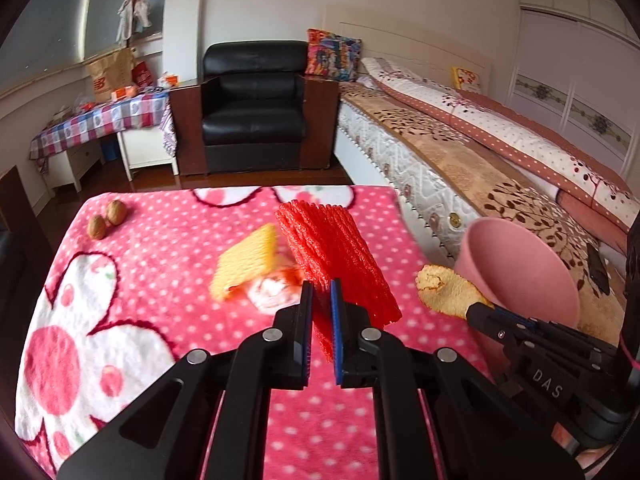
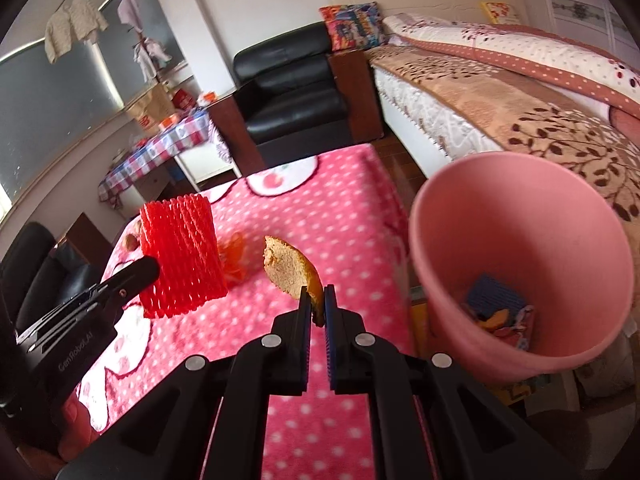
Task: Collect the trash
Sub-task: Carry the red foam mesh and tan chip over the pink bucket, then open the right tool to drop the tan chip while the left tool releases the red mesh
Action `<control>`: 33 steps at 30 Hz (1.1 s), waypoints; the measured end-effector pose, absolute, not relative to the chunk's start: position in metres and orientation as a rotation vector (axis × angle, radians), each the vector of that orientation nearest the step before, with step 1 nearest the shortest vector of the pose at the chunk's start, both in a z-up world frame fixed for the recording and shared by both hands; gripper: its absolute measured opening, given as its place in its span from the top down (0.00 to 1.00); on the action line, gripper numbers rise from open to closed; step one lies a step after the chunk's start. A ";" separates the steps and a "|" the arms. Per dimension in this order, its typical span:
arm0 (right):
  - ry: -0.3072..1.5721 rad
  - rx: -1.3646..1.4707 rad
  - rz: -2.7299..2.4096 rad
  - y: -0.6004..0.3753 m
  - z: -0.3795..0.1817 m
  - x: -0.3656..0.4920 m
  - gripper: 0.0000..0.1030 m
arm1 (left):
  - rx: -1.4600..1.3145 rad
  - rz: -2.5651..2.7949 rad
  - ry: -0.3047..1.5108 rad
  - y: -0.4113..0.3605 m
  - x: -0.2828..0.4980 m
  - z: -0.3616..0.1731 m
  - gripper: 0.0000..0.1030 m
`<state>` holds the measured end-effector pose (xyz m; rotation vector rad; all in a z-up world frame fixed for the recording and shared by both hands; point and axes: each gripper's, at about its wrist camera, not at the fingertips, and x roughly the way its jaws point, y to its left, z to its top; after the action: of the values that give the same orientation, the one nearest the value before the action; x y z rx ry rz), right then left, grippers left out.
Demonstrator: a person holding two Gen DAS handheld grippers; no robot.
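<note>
Trash lies across a pink polka-dot blanket (image 1: 160, 264) and is listed from left to right as seen in the left wrist view. At the left of the frame, near the blanket's far edge, 2 walnuts (image 1: 107, 219) sit touching each other. Toward the center, a yellow foam piece (image 1: 245, 262) rests tilted over a blurred white and orange wrapper (image 1: 272, 288). Just right of it, the red foam net (image 1: 336, 264) rises off the blanket, its near edge pinched between the closed jaws of the left gripper (image 1: 321, 294) at lower center. Farther right, the bread crust (image 1: 444, 288) is clamped at its lower end by the right gripper (image 1: 478, 308), which enters from the lower right corner. At the right edge, a pink bin (image 1: 516, 268) stands tilted, its mouth facing the camera, just beside the crust.

In the right wrist view, the red foam net (image 2: 182, 256) stands at left, the left gripper (image 2: 150, 270) closed on its lower side. At center, the right gripper (image 2: 318, 300) grips the bread crust (image 2: 290, 266). At right, the pink bin (image 2: 520, 264) holds a blue printed wrapper (image 2: 500, 314) near its bottom.
</note>
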<state>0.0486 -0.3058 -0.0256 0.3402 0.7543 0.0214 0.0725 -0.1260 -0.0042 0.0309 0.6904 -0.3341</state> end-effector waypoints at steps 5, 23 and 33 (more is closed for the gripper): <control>0.725 0.370 -0.052 -0.340 -0.020 0.041 0.94 | 0.065 -0.402 0.669 -0.163 0.070 0.000 0.93; 0.679 0.437 -0.286 -0.440 -0.023 0.021 0.94 | 0.163 -0.588 0.654 -0.272 0.059 -0.007 0.92; 0.694 0.459 -0.336 -0.468 -0.038 0.016 0.94 | 0.217 -0.650 0.691 -0.312 0.054 -0.025 0.92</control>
<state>0.0161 -0.4682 -0.0385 0.4588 0.6936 -0.3359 0.0537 -0.3118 -0.0251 0.2170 0.6912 -0.6504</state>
